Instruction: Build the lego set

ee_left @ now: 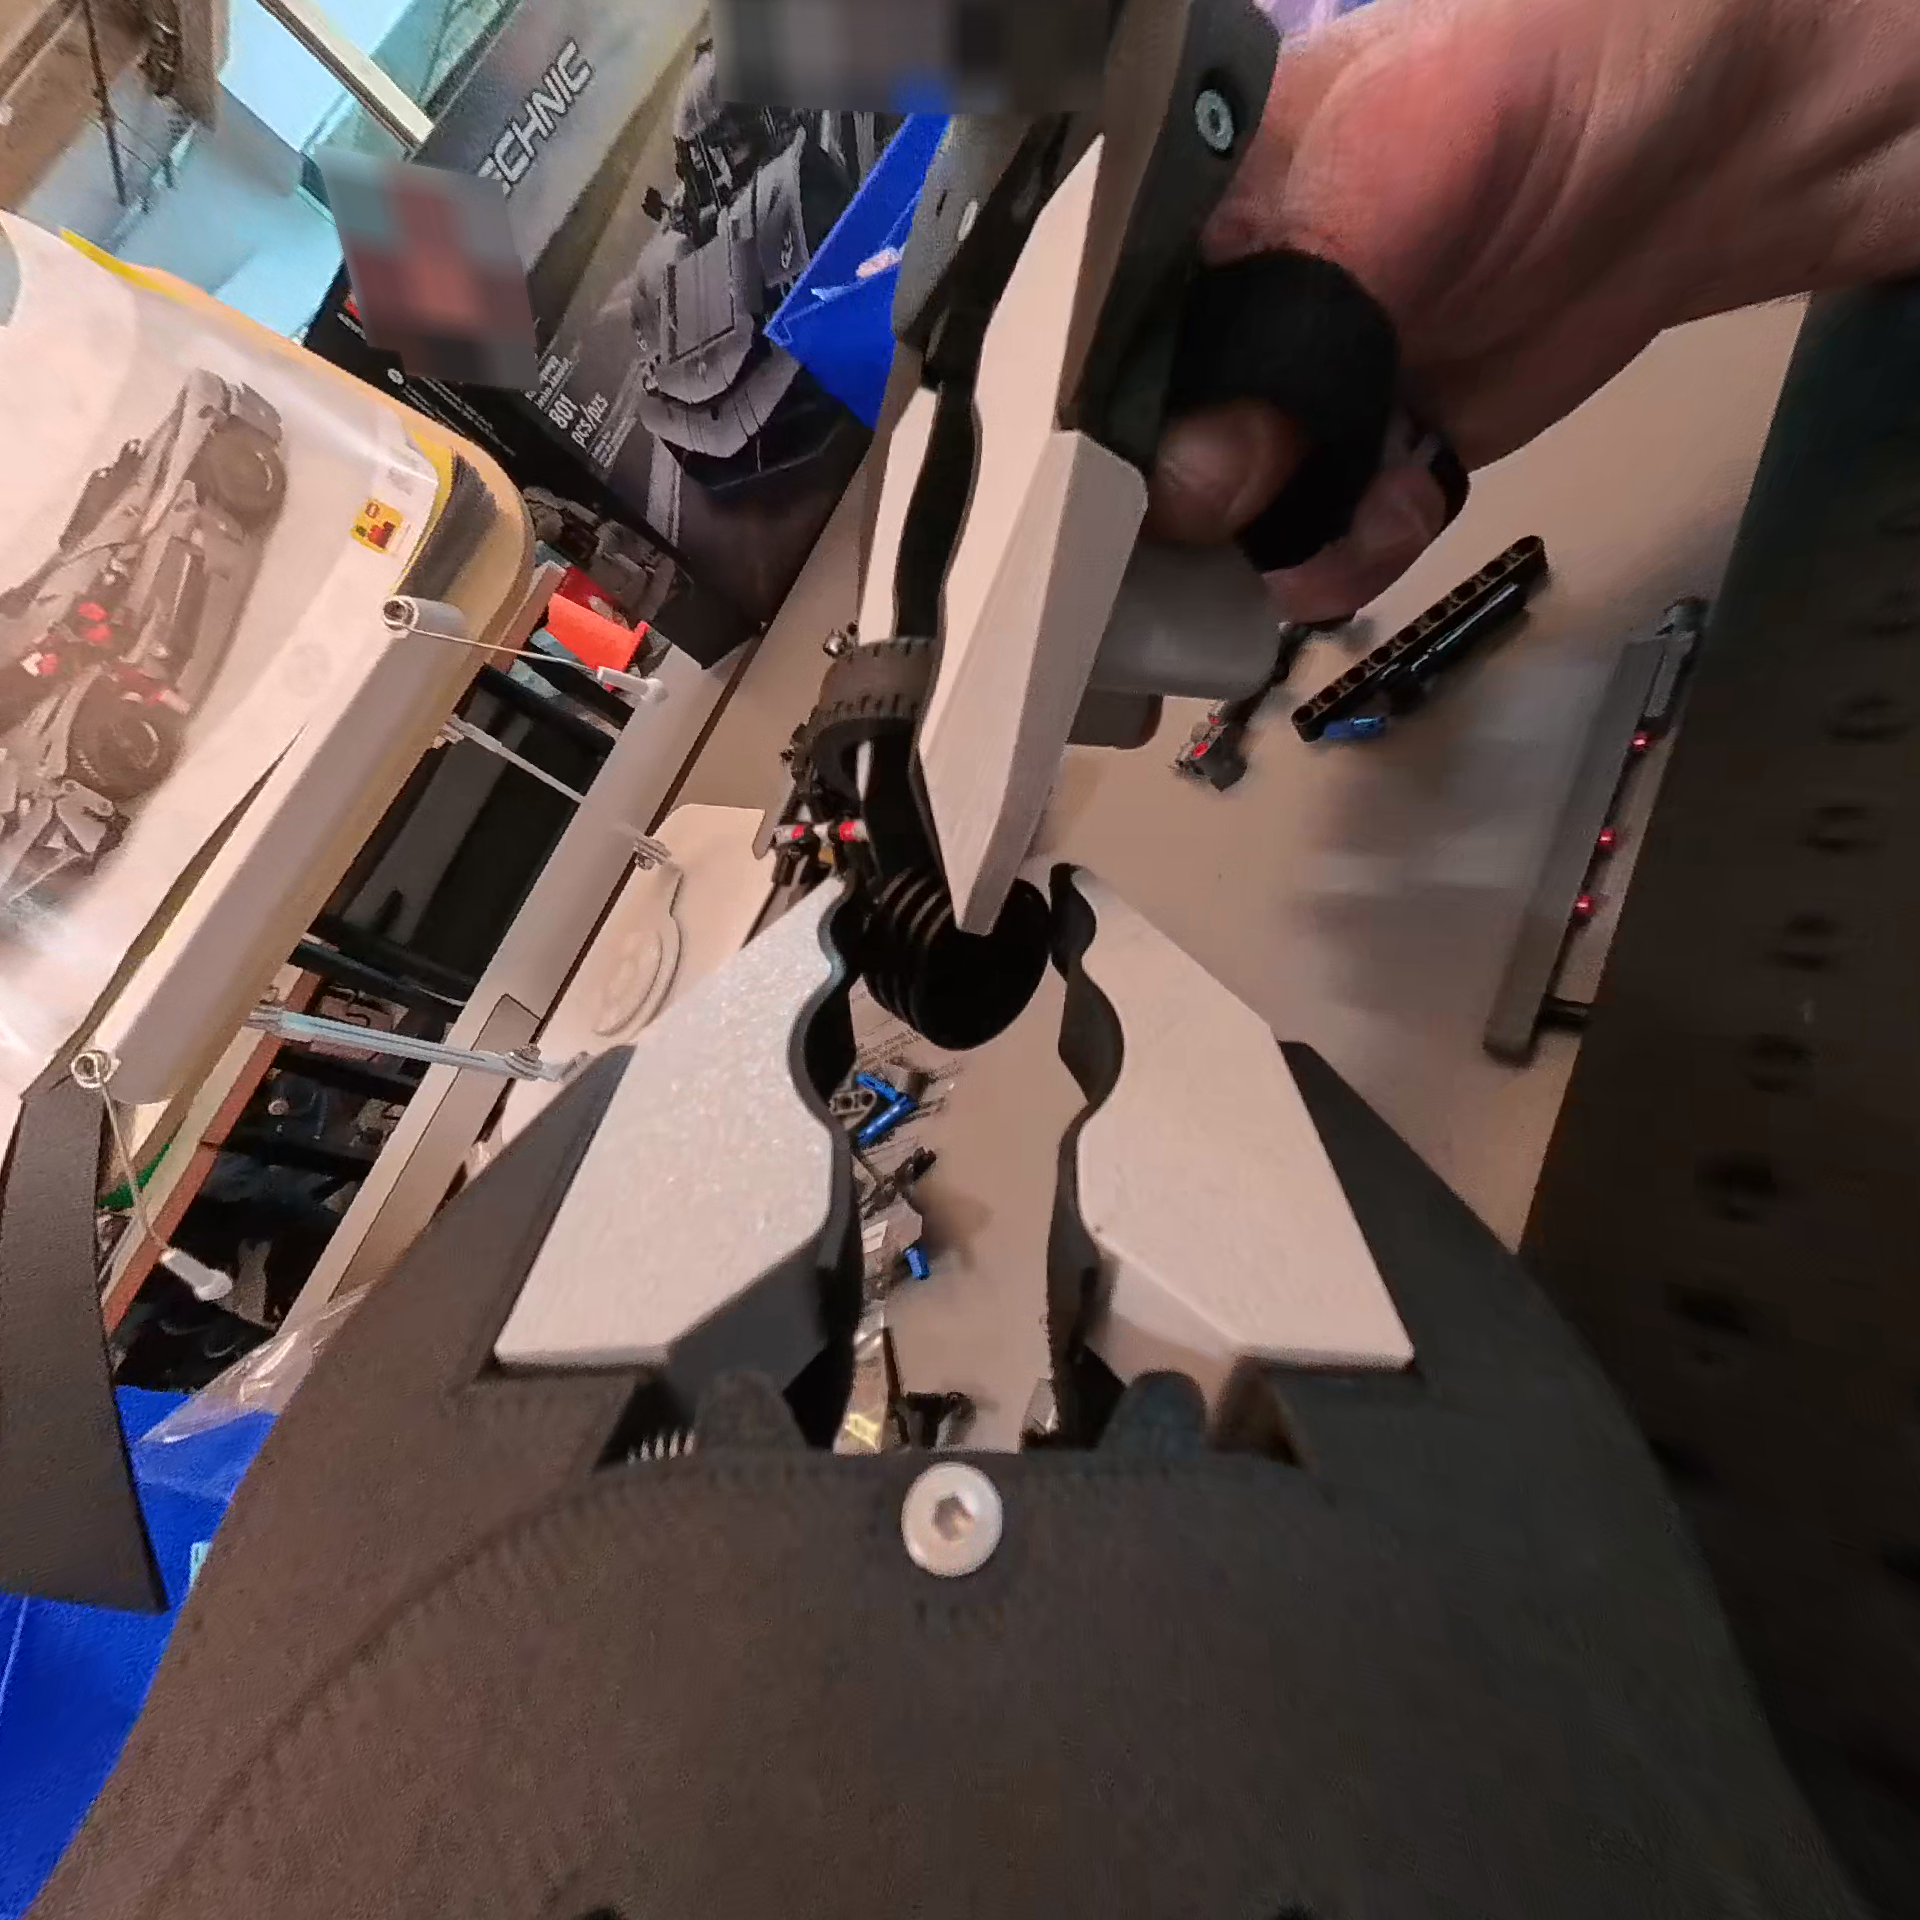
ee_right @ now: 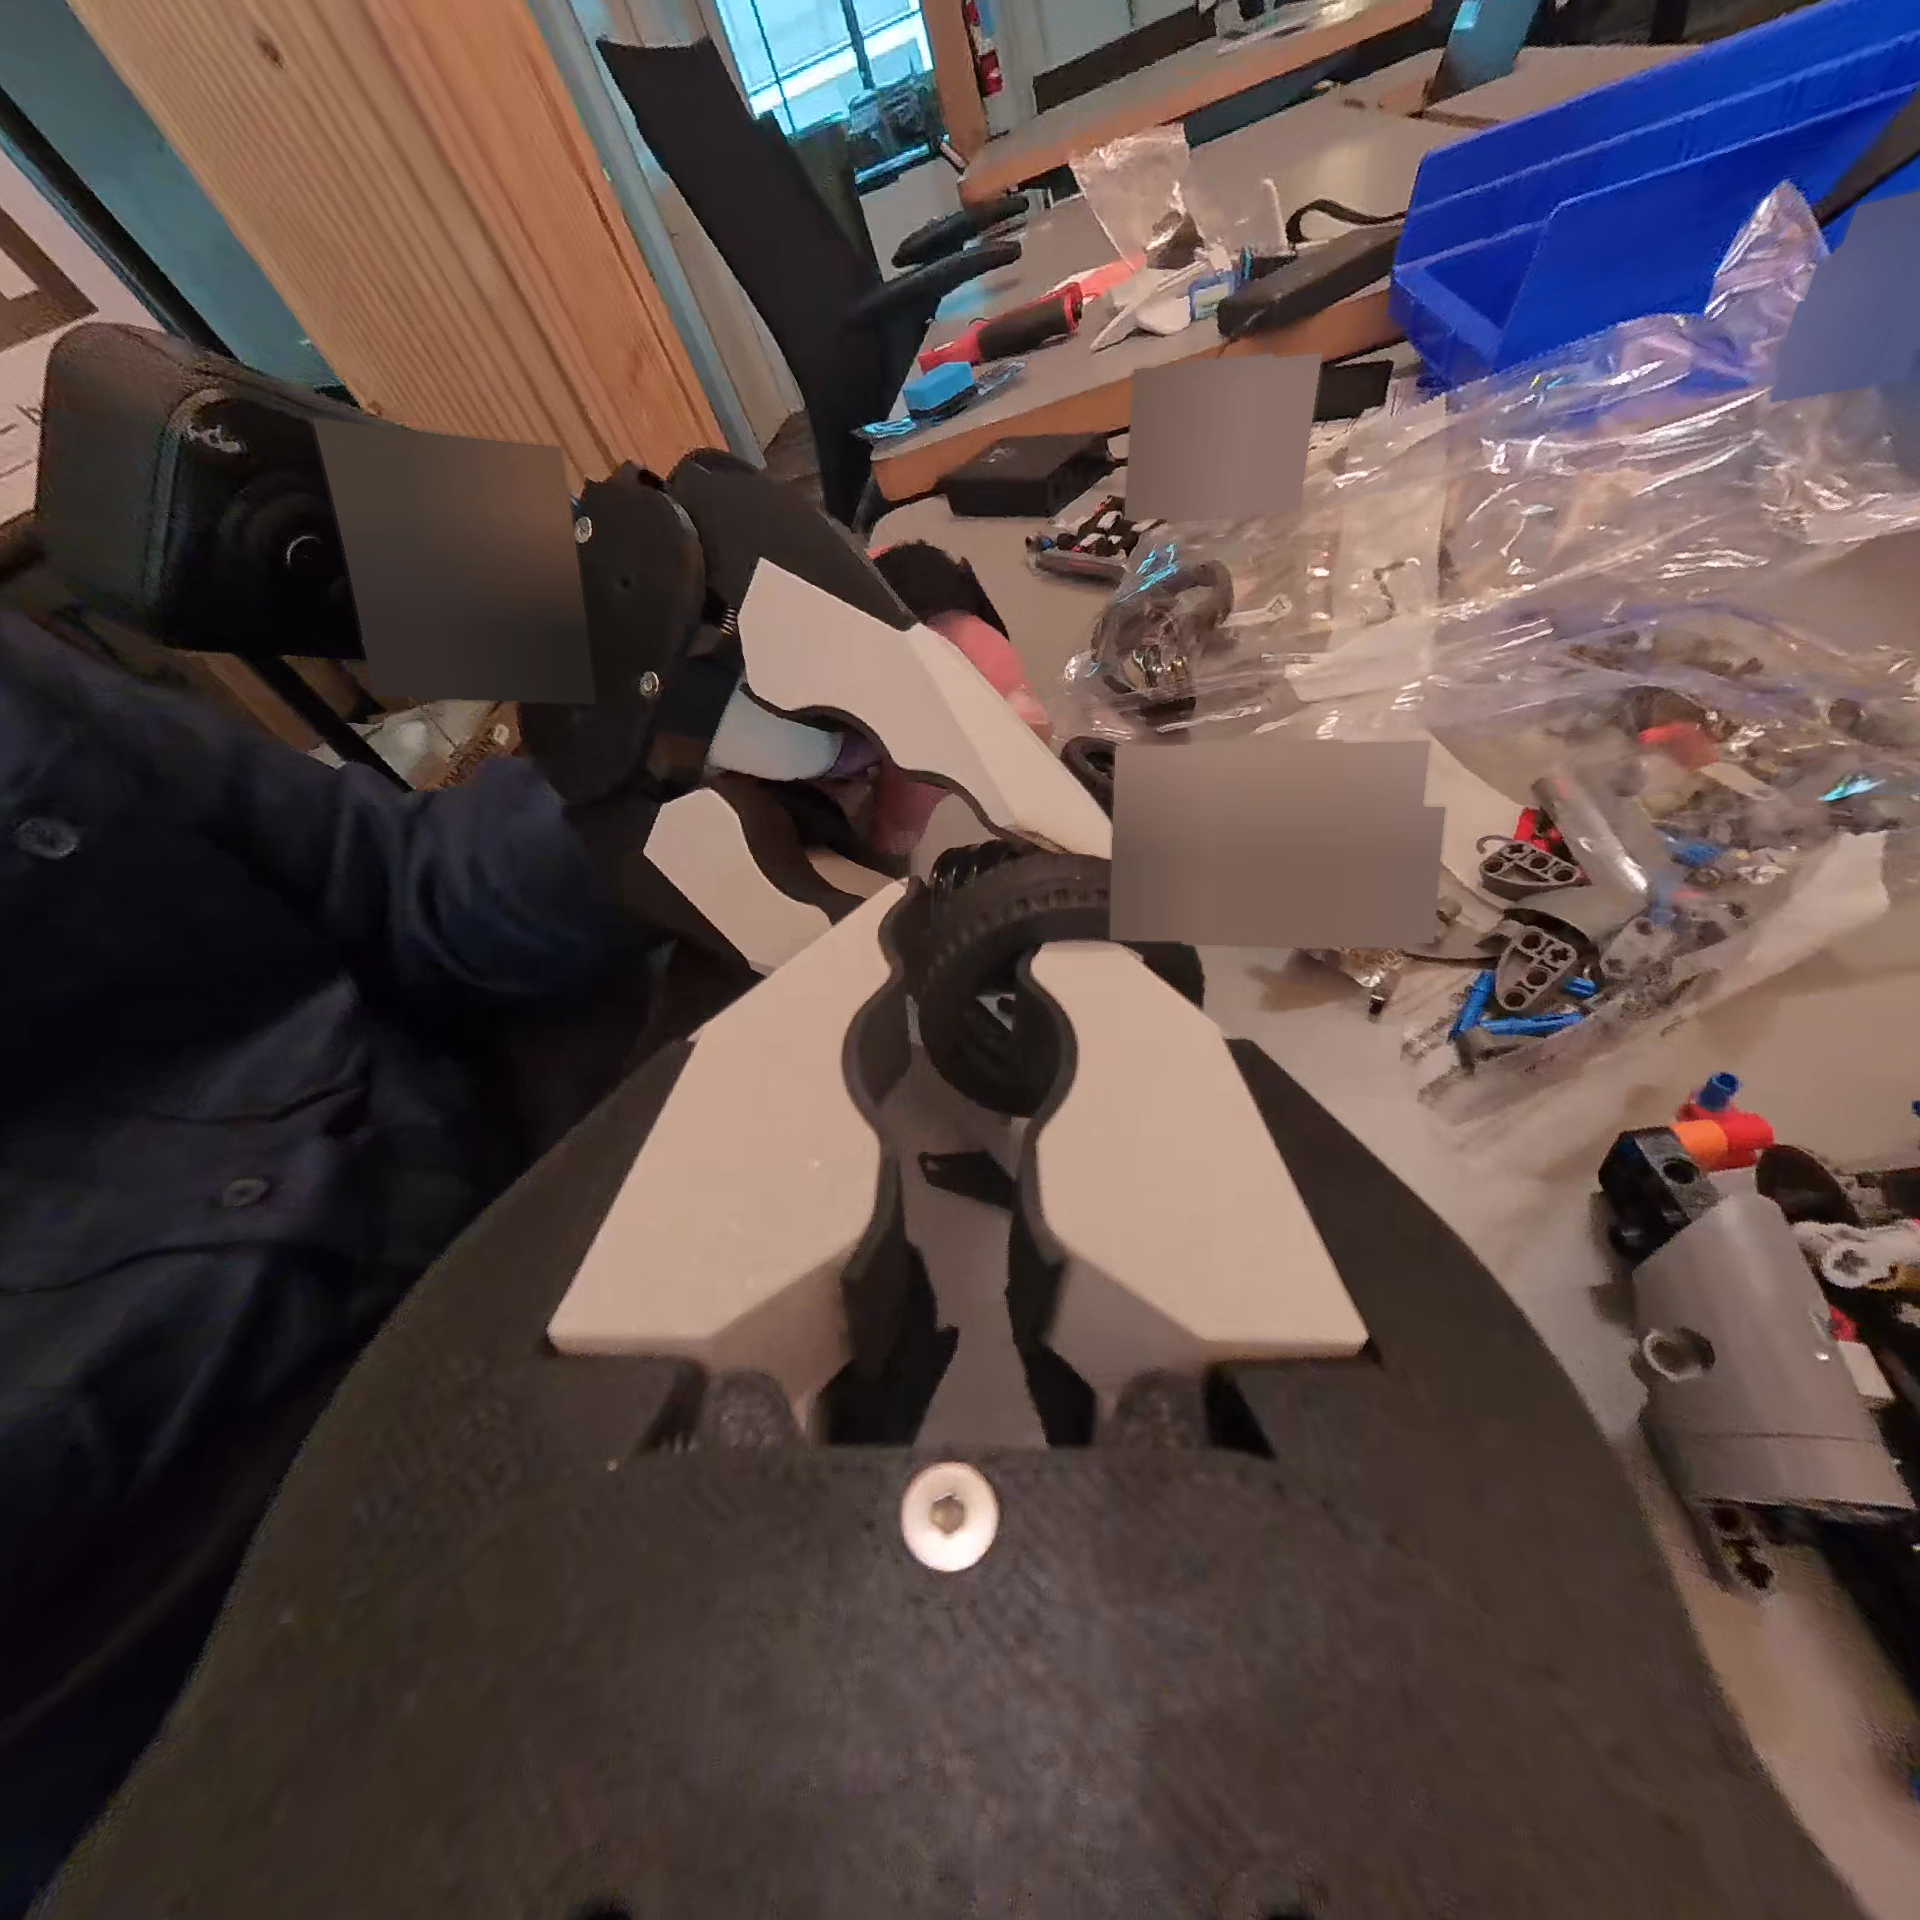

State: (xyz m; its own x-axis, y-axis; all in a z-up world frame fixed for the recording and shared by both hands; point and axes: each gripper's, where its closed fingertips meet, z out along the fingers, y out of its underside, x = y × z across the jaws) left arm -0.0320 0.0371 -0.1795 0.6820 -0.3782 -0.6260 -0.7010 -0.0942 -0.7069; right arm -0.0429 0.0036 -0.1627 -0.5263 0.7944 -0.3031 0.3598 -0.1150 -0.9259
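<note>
Above the pale grey table (ee_left: 1195, 831), both grippers met on one black rubber tyre (ee_left: 961, 966), a ribbed ring with fine tread along its rim. From the left wrist view, the left gripper (ee_left: 951, 935) held that tyre between its white, matte, scalloped fingers (ee_left: 717, 1049), lined in black; the jaws stood narrow, pinched on the rubber. The right gripper (ee_left: 940, 810) came down onto the same tyre from above, its flat white finger edge-on, with a bare hand (ee_left: 1507, 260) on its black textured handle.

From the right wrist view, the right gripper (ee_right: 971, 987) gripped the tyre (ee_right: 977, 987) narrowly in its rounded notch, and the left gripper (ee_right: 914, 842) reached in from beyond the tyre.

Only the left view showed a long black studded beam (ee_left: 1423, 655) lying on the table past the tyre, and a printed booklet (ee_left: 208, 675) clipped on a stand left of it.

Only the right view showed crinkled clear plastic bags (ee_right: 1558, 623) of small parts right of the tyre, a blue ridged bin (ee_right: 1621, 208) behind them, and a smooth grey block assembly (ee_right: 1756, 1382) nearer the camera.
</note>
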